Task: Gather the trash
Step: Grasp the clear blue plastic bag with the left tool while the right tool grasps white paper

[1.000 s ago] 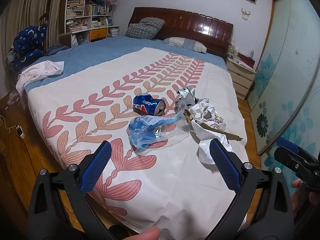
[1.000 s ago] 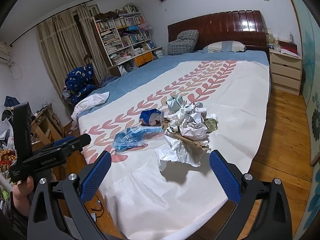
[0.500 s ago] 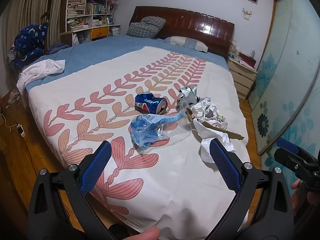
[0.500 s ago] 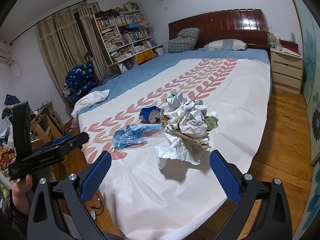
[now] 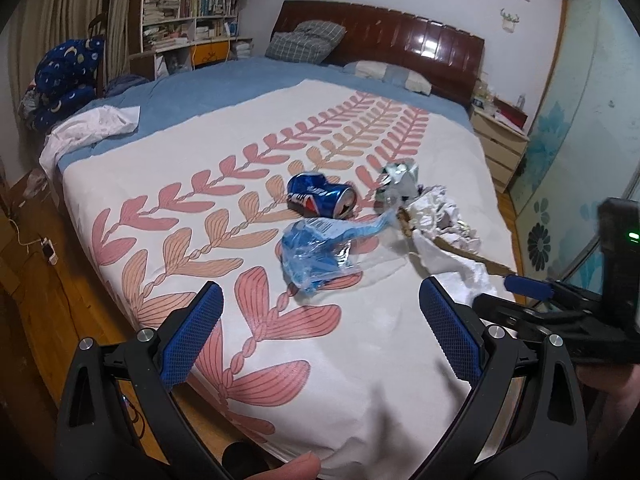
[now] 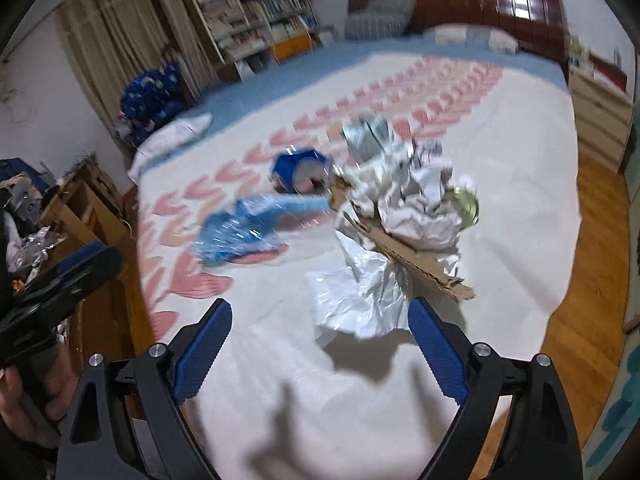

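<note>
Trash lies on the bed's white leaf-patterned cover [image 5: 360,344]: a crushed blue soda can [image 5: 320,200] [image 6: 298,170], a blue plastic wrapper [image 5: 320,252] [image 6: 240,236], a silver foil pack [image 5: 398,180] [image 6: 366,136], crumpled white paper [image 5: 436,216] [image 6: 420,204], a cardboard strip [image 6: 408,256] and a white sheet [image 6: 360,300]. My left gripper [image 5: 320,336] is open and empty, short of the wrapper. My right gripper [image 6: 318,348] is open and empty, just short of the white sheet; it also shows in the left wrist view [image 5: 560,312].
A bookshelf [image 5: 188,8] and a blue bundle on a chair [image 5: 64,76] stand at the far left. A nightstand [image 5: 500,148] and a glass sliding door [image 5: 580,140] are on the right. Wooden floor [image 6: 580,300] surrounds the bed. A cluttered wooden box [image 6: 72,216] sits at the left.
Both grippers have moved forward toward the trash. The right one moved fast, with its view blurred, and now sits close to the white sheet. Both stay open.
</note>
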